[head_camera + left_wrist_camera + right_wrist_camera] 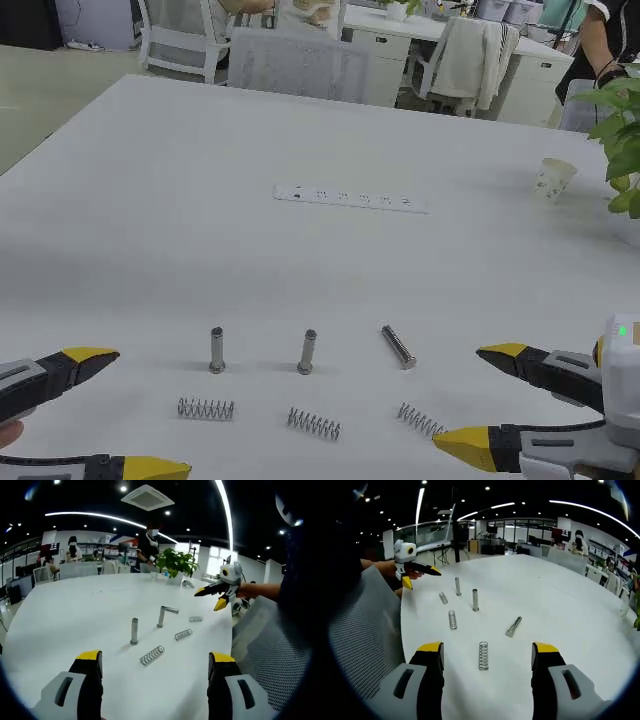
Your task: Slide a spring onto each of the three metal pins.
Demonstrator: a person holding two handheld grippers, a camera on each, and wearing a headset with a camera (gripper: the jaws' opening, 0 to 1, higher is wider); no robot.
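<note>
- white table (150,200), carrying everything below
- right gripper (468,393) over near edge, right side; jaws spread wide, gripping nothing
- left gripper (125,410) over near edge, left side; jaws spread too, empty
- power strip (350,197) flat mid-table, toward far edge
- paper cup (552,180) near right edge
- pins in a row near near edge: left pin (216,350) and middle pin (307,352) upright, right pin (397,346) lying down
- left spring (205,408), middle spring (314,423), right spring (420,420) lying flat, one before each pin, none touching

Left gripper (154,410), right gripper (457,394), black jaws tipped yellow, grey-white bodies
</note>
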